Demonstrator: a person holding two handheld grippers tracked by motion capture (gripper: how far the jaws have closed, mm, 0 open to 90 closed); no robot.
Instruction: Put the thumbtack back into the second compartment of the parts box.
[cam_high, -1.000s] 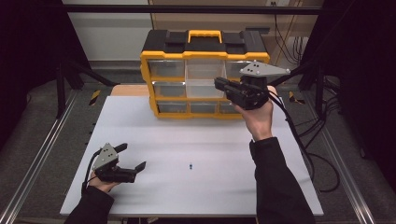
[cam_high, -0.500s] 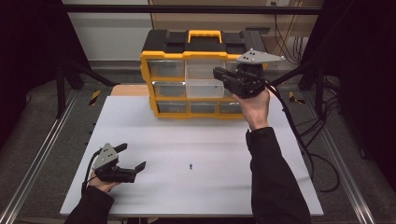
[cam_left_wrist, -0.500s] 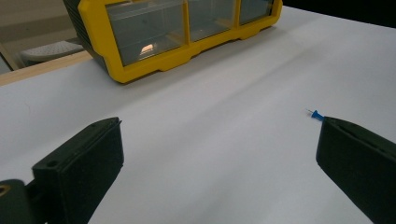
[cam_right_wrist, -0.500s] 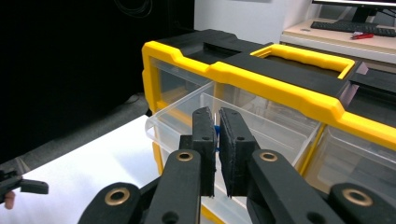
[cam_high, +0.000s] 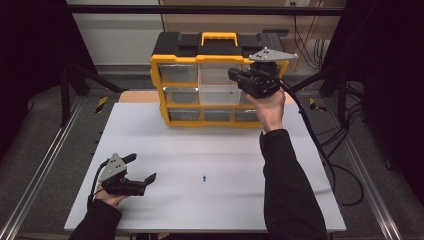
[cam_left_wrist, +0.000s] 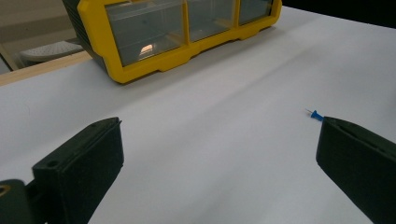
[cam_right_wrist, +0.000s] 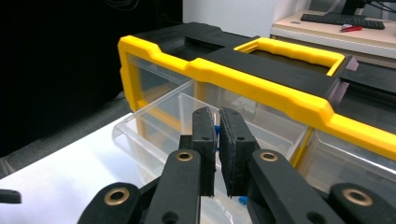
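Observation:
A yellow and black organizer box (cam_high: 180, 52) with clear drawers stands at the back of the white table (cam_high: 310, 200). Its middle drawer (cam_high: 220, 95) is pulled out. My right gripper (cam_high: 233, 75) is held up in front of the box, over that clear drawer (cam_right_wrist: 154, 116). In the right gripper view its jaws (cam_right_wrist: 216, 114) are shut on a small blue pushpin (cam_right_wrist: 216, 128). My left gripper (cam_high: 142, 167) rests open at the table's front left with nothing between its jaws. Another blue pushpin (cam_high: 204, 177) lies on the table to its right, close to one jaw in the left gripper view (cam_left_wrist: 316, 114).
Cables (cam_high: 320, 150) trail from the right gripper across the table's right edge. Metal rails (cam_high: 45, 165) run along both sides of the table. A desk with a keyboard (cam_right_wrist: 341, 21) stands behind the box.
My right gripper has moved a little farther away and up toward the organizer's upper drawers, jaws still shut. The left gripper has not moved.

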